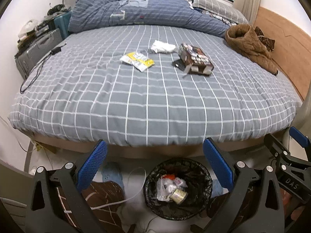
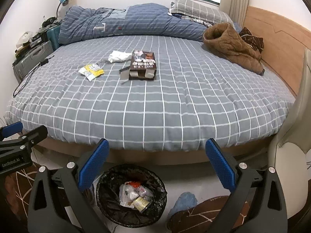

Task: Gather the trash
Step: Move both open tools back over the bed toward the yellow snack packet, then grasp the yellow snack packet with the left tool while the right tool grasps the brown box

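On the grey checked bed [image 1: 155,101] [image 2: 155,101] lie a yellow and white snack wrapper [image 1: 137,60] [image 2: 91,71], a crumpled white tissue [image 1: 162,47] [image 2: 119,56] and an open brown printed carton [image 1: 195,59] [image 2: 143,65]. A black-lined waste bin [image 1: 177,188] [image 2: 131,195] with trash inside stands on the floor at the foot of the bed. My left gripper [image 1: 155,167] hangs open above the bin, holding nothing. My right gripper [image 2: 157,169] is open and empty too, just right of the bin. Each gripper shows at the edge of the other's view.
A brown padded jacket [image 1: 250,46] [image 2: 232,47] lies at the bed's right side by the wooden headboard [image 2: 276,44]. A folded blue duvet [image 1: 143,11] and pillow [image 2: 200,9] fill the far end. Suitcases [image 1: 38,52] stand left. A black cable [image 1: 37,68] trails on the bed; a white cable [image 1: 124,200] crosses the floor.
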Action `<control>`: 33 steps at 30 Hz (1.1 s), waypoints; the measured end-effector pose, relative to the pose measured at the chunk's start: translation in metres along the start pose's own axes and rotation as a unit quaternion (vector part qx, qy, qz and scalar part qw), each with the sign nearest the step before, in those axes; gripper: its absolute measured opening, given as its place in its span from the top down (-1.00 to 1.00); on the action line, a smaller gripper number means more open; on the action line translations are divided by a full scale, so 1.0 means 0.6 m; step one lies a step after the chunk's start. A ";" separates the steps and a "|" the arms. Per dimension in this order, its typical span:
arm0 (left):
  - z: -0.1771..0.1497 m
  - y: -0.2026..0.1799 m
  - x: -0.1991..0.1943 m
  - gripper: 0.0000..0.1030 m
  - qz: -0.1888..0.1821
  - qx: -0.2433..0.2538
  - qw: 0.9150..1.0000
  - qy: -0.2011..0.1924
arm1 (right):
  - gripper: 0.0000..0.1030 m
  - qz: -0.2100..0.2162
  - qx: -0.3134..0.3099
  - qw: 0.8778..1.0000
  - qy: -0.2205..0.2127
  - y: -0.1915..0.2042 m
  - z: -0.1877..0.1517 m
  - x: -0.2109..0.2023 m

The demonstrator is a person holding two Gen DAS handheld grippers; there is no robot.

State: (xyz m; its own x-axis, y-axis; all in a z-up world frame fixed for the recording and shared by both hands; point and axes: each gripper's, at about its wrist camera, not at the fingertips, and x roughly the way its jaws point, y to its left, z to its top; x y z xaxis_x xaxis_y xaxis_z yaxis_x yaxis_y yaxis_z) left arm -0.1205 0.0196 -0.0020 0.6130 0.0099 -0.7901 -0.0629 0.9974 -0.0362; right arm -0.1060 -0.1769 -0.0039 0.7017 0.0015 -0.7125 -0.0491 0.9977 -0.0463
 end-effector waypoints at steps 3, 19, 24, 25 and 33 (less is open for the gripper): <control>0.021 0.004 0.006 -0.89 0.003 -0.003 1.000 -0.002 | -0.85 0.004 -0.002 1.000 -0.002 0.003 0.017 0.010; 0.171 0.043 0.117 -0.88 0.014 -0.031 0.999 -0.005 | -0.85 0.009 -0.021 1.000 -0.013 0.017 0.146 0.131; 0.210 0.061 0.163 -0.88 0.020 -0.039 0.999 -0.004 | -0.85 0.011 -0.035 0.999 -0.016 0.033 0.189 0.180; 0.220 0.065 0.176 -0.88 0.023 -0.040 0.999 -0.003 | -0.85 0.011 -0.037 0.999 -0.016 0.037 0.199 0.190; 0.274 0.088 0.273 -0.89 0.032 -0.050 0.998 0.008 | -0.85 0.016 -0.042 0.999 -0.012 0.060 0.268 0.295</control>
State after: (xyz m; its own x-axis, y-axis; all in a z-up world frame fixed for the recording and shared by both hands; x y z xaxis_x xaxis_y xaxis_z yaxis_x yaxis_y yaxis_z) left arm 0.1060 0.0860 -0.0328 0.5920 0.0712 -0.8028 -0.1803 0.9825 -0.0458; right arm 0.1308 -0.1301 -0.0192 0.7158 0.0358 -0.6974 -0.1312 0.9878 -0.0839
